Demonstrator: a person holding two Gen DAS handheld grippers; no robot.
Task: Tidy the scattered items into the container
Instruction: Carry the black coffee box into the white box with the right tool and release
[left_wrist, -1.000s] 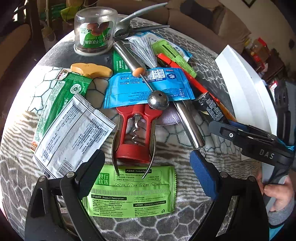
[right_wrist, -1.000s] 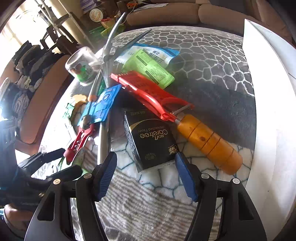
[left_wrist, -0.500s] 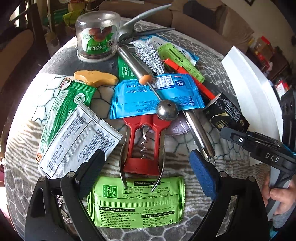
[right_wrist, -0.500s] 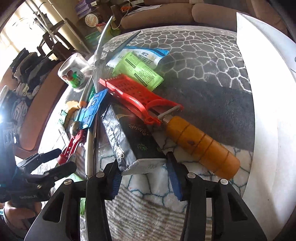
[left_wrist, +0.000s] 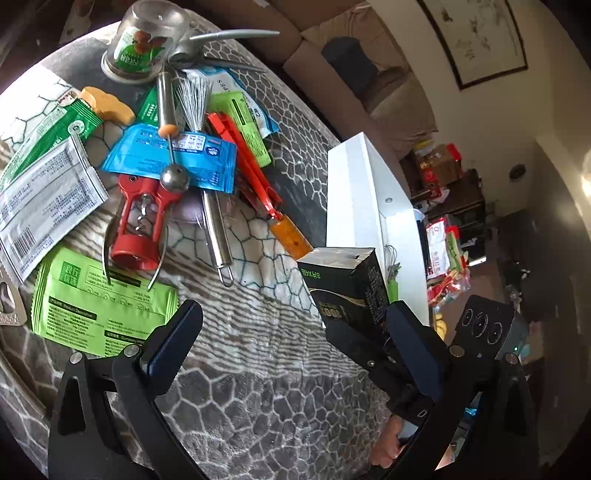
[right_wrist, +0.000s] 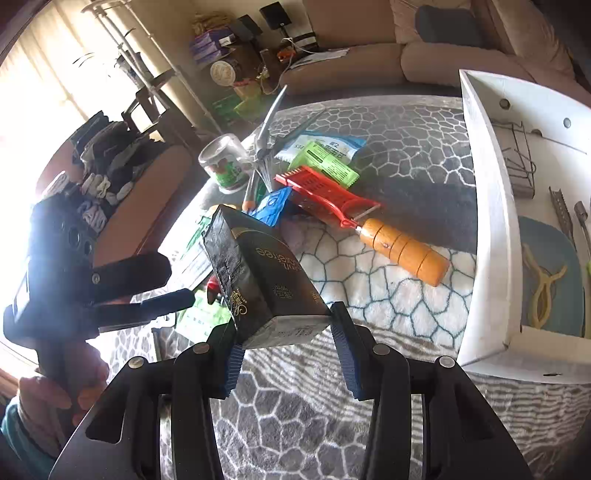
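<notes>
1. Black and glossy, the pack (right_wrist: 266, 279) sits clamped between the blue pads of my right gripper (right_wrist: 286, 345), lifted off the cloth (right_wrist: 388, 295) and tilted up and away from me.
2. Gold lettering runs across its top face; the near end is paler with fine print.
3. White box (right_wrist: 487, 236) stands just to my right, its near wall between the pack and the inside. Wire pieces, a metal strip and a yellow tool lie in it already.
4. Ahead on the cloth lie the peeler (right_wrist: 369, 225) with red head and wooden handle, a green sachet (right_wrist: 325, 162), a blue sachet (left_wrist: 173, 158), tongs (right_wrist: 271, 122) and a clear jar (right_wrist: 221, 162).
5. From my left side I see a red corkscrew (left_wrist: 142, 221), a steel rod (left_wrist: 214, 229), a ball-tipped whisk (left_wrist: 173, 177), a white sachet (left_wrist: 40, 206) and a big green sachet (left_wrist: 99, 299), well apart from the box.
6. My left gripper (left_wrist: 295, 343) hangs above the cloth with its jaws spread wide, holding nothing.
</notes>
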